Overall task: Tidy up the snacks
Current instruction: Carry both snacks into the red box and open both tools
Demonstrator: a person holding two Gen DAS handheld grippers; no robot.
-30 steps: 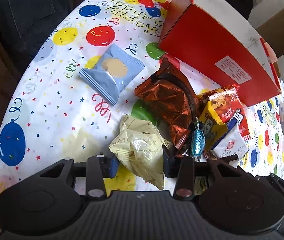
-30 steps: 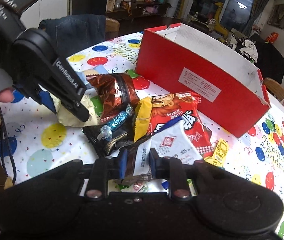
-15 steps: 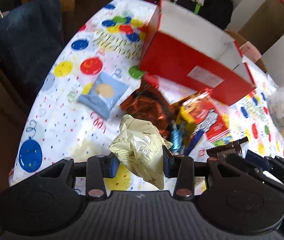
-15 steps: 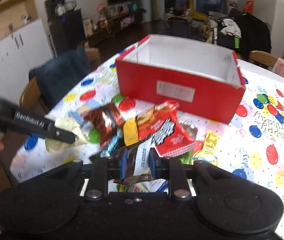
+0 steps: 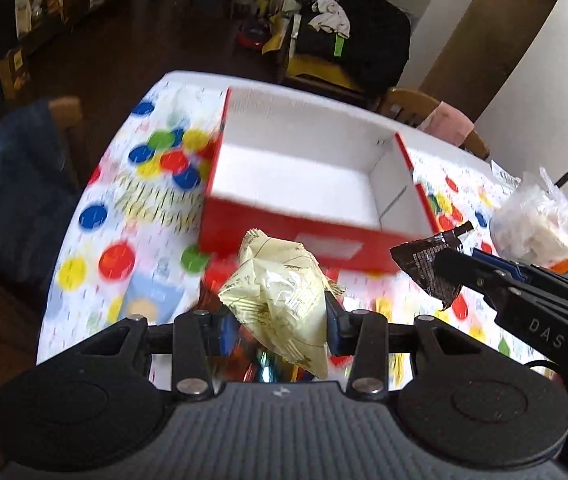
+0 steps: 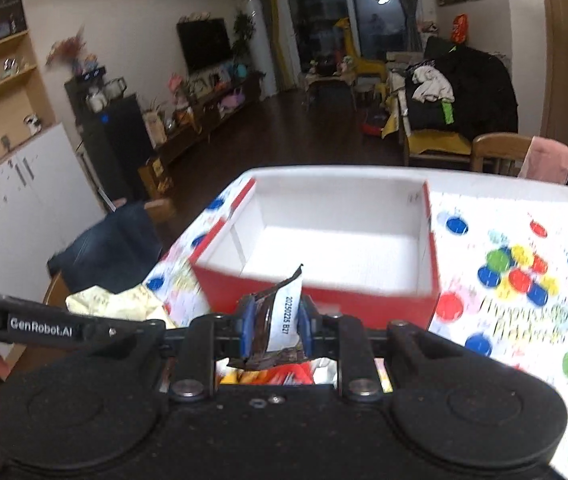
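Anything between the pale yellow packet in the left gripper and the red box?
Nothing solid: in the left wrist view the pale yellow packet hangs just short of the red box, only blurred tablecloth below.

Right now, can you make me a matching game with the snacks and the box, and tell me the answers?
Things:
1. pale yellow snack bag
2. dark brown snack packet
3. red box
4. clear plastic bag

Places or states:
A. sits on the table, white inside, nothing in it
B. pinched in the right hand-held gripper
C. lies on the table to the right of the box
D. pinched in the left hand-held gripper

Pairs: 1-D, 2-B, 3-A, 4-C
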